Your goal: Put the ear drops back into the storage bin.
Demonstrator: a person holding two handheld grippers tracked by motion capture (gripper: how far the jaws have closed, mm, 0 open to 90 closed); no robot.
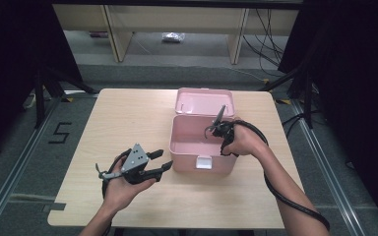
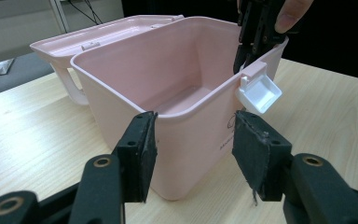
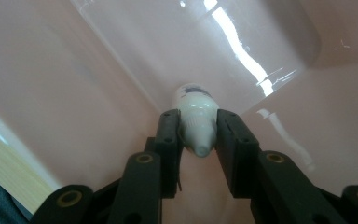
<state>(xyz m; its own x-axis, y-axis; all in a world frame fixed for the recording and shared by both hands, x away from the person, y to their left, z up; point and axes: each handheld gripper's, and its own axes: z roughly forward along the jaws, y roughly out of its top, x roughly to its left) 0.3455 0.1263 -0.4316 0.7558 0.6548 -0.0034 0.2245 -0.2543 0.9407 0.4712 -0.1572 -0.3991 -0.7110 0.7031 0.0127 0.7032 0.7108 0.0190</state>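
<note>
Right gripper (image 3: 198, 133) clamps a small bottle (image 3: 196, 116) inside the pink box (image 3: 74, 93).

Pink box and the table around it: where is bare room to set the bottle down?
Inside the pink box, the floor looks bare ahead of the small white bottle clamped in the right gripper. The tabletop is bare left of the box, beyond the open left gripper, and along the near edge. It is crowded at the box's right rim, around the right hand.

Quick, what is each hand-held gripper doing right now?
Left hand-held gripper: open, holding nothing.
Right hand-held gripper: closed on a small white plastic bottle, inside the open pink plastic box.
</note>
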